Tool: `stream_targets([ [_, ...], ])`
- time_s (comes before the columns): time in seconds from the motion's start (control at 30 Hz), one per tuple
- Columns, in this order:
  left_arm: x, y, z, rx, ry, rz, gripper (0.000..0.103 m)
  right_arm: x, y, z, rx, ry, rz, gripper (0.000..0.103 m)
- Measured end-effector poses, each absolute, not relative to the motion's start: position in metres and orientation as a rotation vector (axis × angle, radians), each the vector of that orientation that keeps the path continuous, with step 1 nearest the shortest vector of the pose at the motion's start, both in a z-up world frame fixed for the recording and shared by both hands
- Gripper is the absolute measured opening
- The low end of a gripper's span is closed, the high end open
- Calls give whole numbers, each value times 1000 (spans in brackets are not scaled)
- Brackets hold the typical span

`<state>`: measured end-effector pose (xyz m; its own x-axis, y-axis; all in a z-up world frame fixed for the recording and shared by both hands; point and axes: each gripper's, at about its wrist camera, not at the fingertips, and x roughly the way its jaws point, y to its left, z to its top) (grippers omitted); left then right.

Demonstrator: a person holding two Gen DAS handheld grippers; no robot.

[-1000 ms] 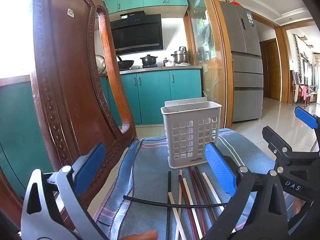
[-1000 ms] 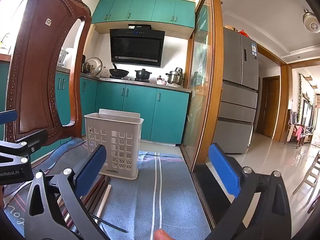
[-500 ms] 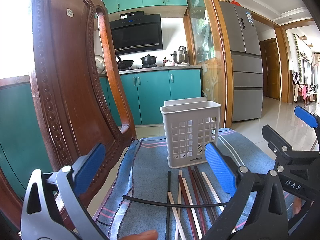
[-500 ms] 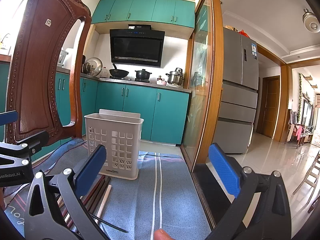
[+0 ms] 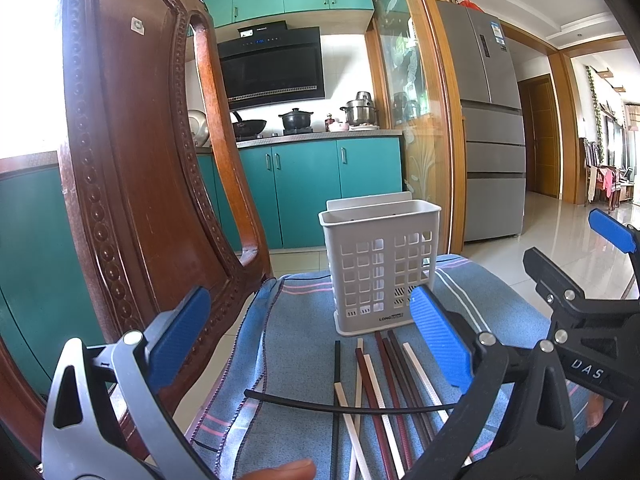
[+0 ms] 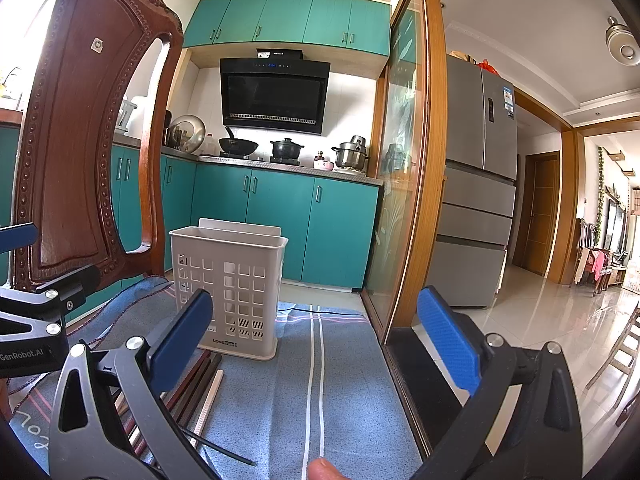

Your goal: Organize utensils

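The left gripper (image 5: pixel 308 344) stands spread wide with nothing between its blue ribbed pads, hovering over the chopsticks (image 5: pixel 380 384); the right gripper (image 6: pixel 316 340) is likewise parted and empty, its pads textured blue on black and grey arms joined by round rivets. The chopsticks lie on the cloth just in front of the holder (image 5: pixel 380 264), a loose bundle of slim square sticks in dark red, black and white, with one thin black stick (image 5: pixel 340 406) lying crosswise over them; their near ends are cut off by the frame. The holder is an upright white plastic box with a grid of square holes and a raised back lip; its inside cannot be seen. It stands on a blue woven cloth (image 6: pixel 340 380) with white and pink stripes and a dark stitched edge. A carved dark wooden chair back (image 5: pixel 132 168) with beaded trim rises at the left; behind are teal cabinets (image 6: pixel 280 224), pots on a counter, a black range hood (image 6: pixel 274 96), a grey refrigerator (image 6: pixel 480 184) and a glossy tiled floor. A fingertip (image 6: pixel 320 470) shows at the lower edge.
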<state>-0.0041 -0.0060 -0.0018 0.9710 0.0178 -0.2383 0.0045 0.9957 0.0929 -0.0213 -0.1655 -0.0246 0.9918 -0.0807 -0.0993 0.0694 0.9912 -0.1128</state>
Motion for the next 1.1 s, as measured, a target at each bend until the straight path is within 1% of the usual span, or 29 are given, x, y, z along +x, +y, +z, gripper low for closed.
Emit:
stream_targets([
  [0.6, -4, -7, -2, 95, 244, 4, 100, -22, -165, -24, -109, 104, -75, 100],
  [0.67, -3, -8, -3, 93, 254, -3, 100, -22, -165, -24, -111, 106, -75, 100],
  [0.73, 1, -8, -6, 73, 301, -50, 100, -22, -163, -24, -117, 115, -79, 100],
  [0.83, 14, -9, -14, 33, 413, -110, 100, -6, -165, -27, -119, 196, -79, 100],
  [0.93, 29, -10, -28, 16, 535, -128, 100, 13, -176, -35, -88, 321, -131, 100],
  [1.0, 37, -8, -36, -16, 604, -150, 99, 27, -190, -41, -22, 409, -152, 100],
  [1.1, 39, -5, -42, -60, 655, -188, 96, 45, -210, -53, 103, 531, -139, 100],
])
